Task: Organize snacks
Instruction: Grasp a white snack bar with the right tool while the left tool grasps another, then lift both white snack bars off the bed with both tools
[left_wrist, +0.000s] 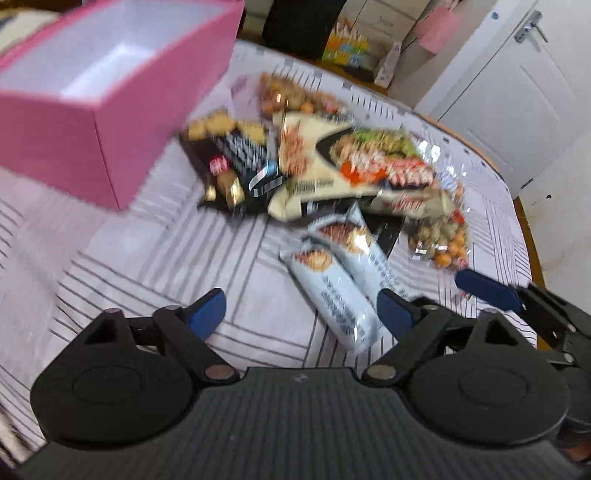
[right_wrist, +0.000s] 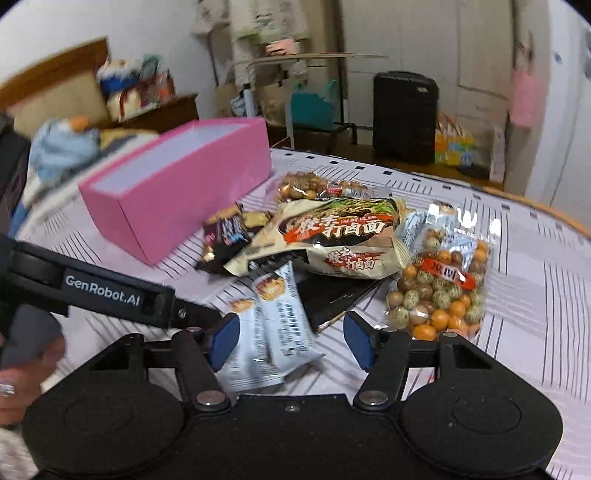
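Note:
A pile of snack packets lies on a striped cloth. Two pale blue bars (left_wrist: 332, 280) (right_wrist: 273, 325) lie nearest me. Behind them are a beige noodle bag (left_wrist: 332, 162) (right_wrist: 332, 236), a dark packet (left_wrist: 229, 166) (right_wrist: 225, 236) and a clear bag of coloured nuts (left_wrist: 443, 240) (right_wrist: 439, 291). An open, empty pink box (left_wrist: 92, 110) (right_wrist: 177, 195) stands at the left. My left gripper (left_wrist: 303, 314) is open just before the bars. My right gripper (right_wrist: 291, 339) is open with the bars' near ends between its fingers; one blue finger (left_wrist: 487, 290) shows in the left wrist view.
The striped cloth (right_wrist: 535, 295) covers a round table with a wooden rim (left_wrist: 532, 240). Behind stand a black suitcase (right_wrist: 404, 114), a white door (left_wrist: 517, 92), a clothes rack and a cluttered bed. My left hand (right_wrist: 26, 365) holds the left gripper's handle.

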